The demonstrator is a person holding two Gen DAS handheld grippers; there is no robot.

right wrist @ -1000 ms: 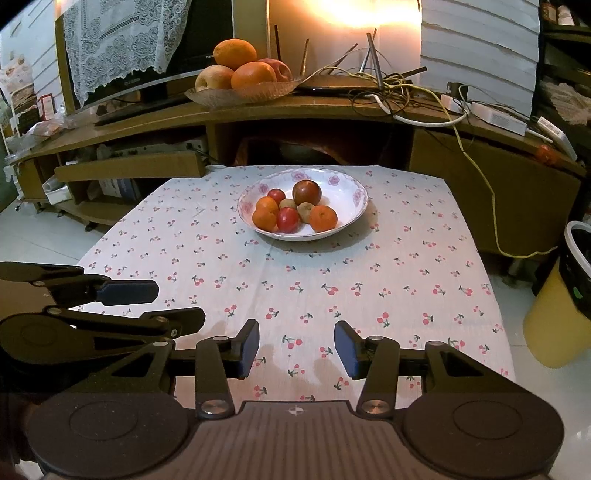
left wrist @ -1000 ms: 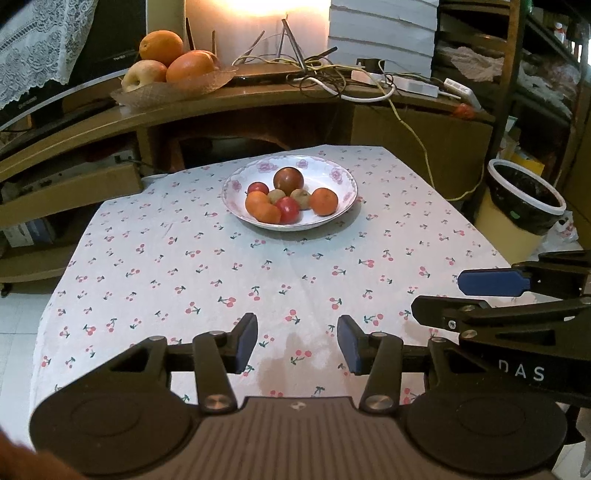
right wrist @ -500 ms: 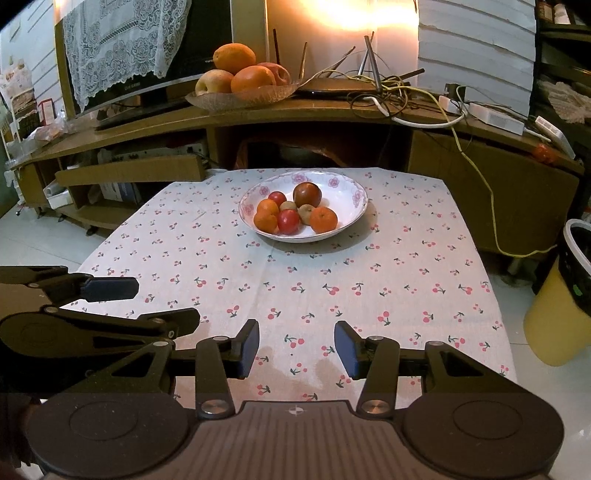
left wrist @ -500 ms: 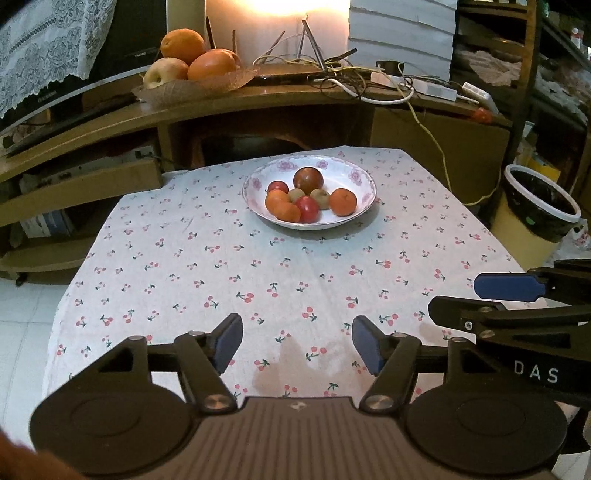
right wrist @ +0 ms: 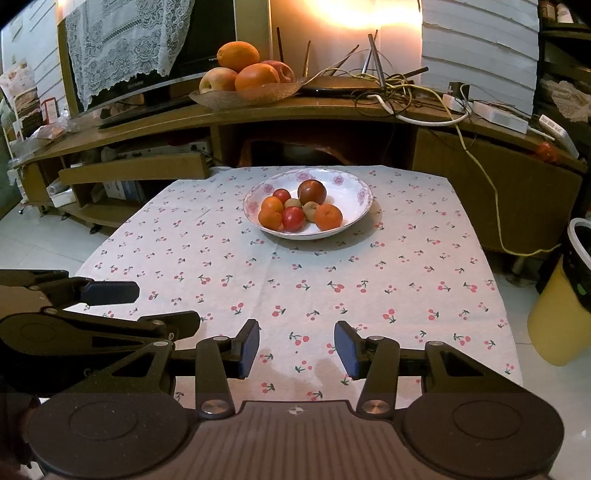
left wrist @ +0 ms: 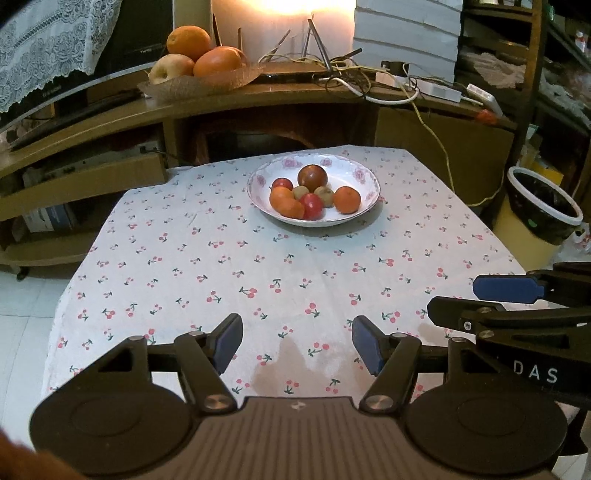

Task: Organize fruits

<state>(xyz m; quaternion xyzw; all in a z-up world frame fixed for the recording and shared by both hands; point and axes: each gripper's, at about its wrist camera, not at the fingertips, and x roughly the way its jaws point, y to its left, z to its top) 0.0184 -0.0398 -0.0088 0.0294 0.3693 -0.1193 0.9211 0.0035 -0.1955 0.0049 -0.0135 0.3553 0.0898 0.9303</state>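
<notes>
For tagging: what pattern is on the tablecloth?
Small red cherries on white tablecloth; clearest in the right wrist view.

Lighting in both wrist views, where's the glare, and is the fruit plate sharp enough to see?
Left wrist view: blown-out warm glare on the back wall; plate sharp, fisheye bends the shelf. Right wrist view: same glare, plate clear, lower left corner dark.

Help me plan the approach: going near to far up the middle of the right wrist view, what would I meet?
right tool → cherry-print tablecloth → white floral bowl of small fruit → wooden cabinet → tray of large fruit
</notes>
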